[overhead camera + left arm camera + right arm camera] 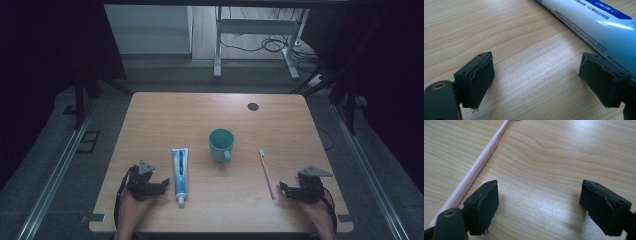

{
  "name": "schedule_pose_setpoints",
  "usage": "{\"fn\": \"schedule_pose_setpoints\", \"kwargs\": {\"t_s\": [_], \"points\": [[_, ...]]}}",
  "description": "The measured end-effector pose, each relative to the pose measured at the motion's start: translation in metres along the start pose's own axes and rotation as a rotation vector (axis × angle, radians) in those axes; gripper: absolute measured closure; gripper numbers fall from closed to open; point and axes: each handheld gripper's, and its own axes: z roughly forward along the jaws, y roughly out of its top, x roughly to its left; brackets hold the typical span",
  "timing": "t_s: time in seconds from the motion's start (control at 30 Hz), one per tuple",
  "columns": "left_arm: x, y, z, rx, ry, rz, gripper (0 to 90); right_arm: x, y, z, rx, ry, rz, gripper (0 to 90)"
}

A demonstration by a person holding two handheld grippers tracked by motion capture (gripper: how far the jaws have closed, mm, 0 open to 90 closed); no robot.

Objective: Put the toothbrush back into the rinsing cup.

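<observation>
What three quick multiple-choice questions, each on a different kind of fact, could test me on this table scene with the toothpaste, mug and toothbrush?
1. Where does the teal ceramic mug stand?
A. between the blue-and-white toothpaste tube and the thin pink plastic toothbrush
B. left of the tube
C. on the floor

2. What colour is the toothbrush?
A. green
B. pink
C. black

3. How is the left gripper?
A. shut on the tube
B. shut on the mug
C. open, holding nothing

Answers:
1 A, the high view shows the mug between them, slightly farther back.
2 B, its handle is pale pink.
3 C, its jaws stand apart over the bare light wooden table, the tube beside them.
</observation>
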Motion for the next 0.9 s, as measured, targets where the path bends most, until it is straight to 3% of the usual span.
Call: {"fn": "schedule_pose_setpoints", "kwargs": {"t_s": [0.13, 0.3, 0.47, 0.67, 0.9], "points": [[0.0, 0.0, 0.0, 0.0, 0.0, 0.0, 13.0, -0.002, 0.001, -0.002, 0.008, 0.03, 0.017, 14.0], [0.0, 0.0, 0.0, 0.0, 0.0, 0.0, 13.0, 0.001, 0.002, -0.002, 0.023, 0.025, 0.004, 14.8], [0.0, 0.0, 0.0, 0.0, 0.0, 0.0, 13.0, 0.002, 0.003, -0.004, 0.019, 0.045, 0.001, 25.5], [0.0, 0.0, 0.0, -0.001, 0.0, -0.001, 13.0, 0.002, 0.007, -0.008, 0.0, 0.055, 0.01, 32.4], [0.0, 0.0, 0.0, -0.001, 0.0, 0.0, 13.0, 0.005, 0.013, -0.008, 0.008, 0.076, 0.002, 34.3]]}}
